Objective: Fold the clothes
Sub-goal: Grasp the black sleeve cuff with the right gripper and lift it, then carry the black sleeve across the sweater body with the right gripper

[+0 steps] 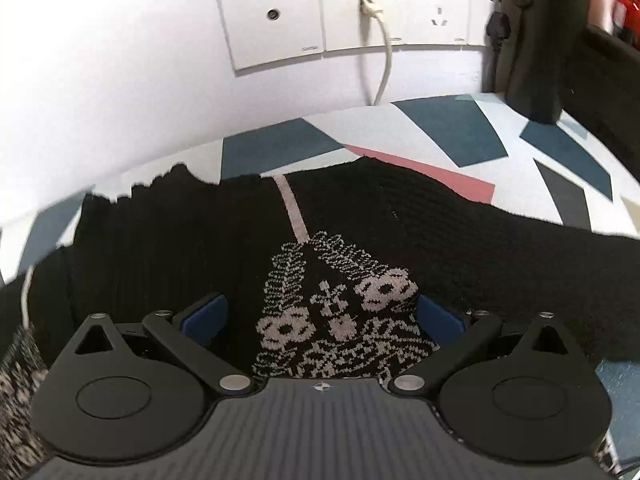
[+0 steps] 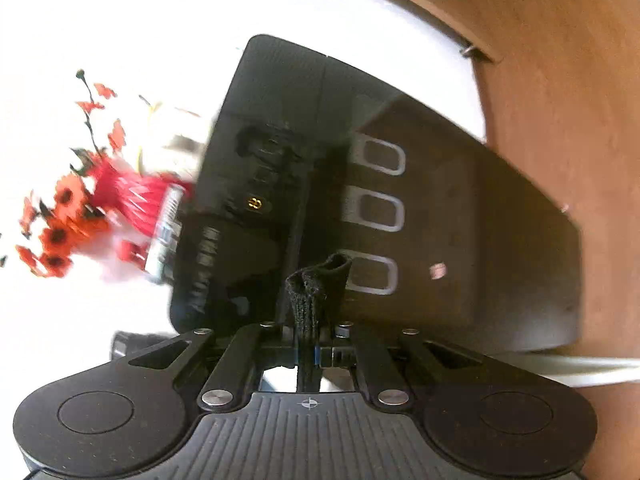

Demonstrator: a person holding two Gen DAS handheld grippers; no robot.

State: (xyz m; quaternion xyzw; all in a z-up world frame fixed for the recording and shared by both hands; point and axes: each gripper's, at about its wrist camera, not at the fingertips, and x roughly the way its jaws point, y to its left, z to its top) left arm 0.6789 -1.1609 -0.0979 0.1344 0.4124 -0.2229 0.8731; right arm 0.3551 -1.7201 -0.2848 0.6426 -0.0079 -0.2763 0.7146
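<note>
While the right tongs (image 2: 307, 354) pinch only a small tuft of the black sweater (image 1: 360, 240) lying on the patterned desk (image 1: 460, 128), the knit may slip free, since the left tongs (image 1: 322, 316) stand apart, seemingly gripping nothing.

We counted one black knit sweater (image 1: 460, 232), four wall plates (image 1: 272, 20) at twelve o'clock, two grippers (image 1: 322, 316) (image 2: 308, 354), one red flower bunch (image 2: 60, 228).
</note>
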